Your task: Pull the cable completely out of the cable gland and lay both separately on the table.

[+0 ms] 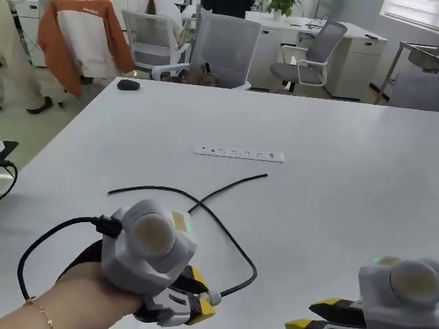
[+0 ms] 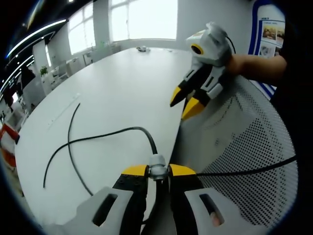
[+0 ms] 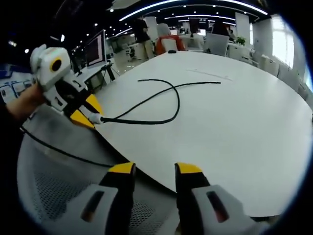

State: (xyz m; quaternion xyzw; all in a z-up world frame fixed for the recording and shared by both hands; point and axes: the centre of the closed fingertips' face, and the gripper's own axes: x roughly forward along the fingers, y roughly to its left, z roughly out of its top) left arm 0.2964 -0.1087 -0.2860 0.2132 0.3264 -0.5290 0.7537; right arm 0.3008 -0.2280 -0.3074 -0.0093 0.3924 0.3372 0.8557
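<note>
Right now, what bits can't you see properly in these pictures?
- Cable gland: left gripper view, its lower part is hidden between the left gripper jaws.
- Right gripper: head view, partly cut off by the bottom edge.
- Power strip: head view, markings too small to read.
- Dark object: head view, far off, too small to name.

Both grippers share one build: a light grey moulded housing with a round, pale cap on top and black fingers (image 2: 134, 171) tipped in yellow. The left gripper (image 1: 199, 305) has a black lead (image 1: 65, 223) plugged into its side, and a thin chain bracelet (image 1: 42, 312) circles that wrist. The right gripper (image 3: 154, 169) has grey finger bases with dark slots, and its arm wears a dark sleeve (image 2: 286, 68).
</note>
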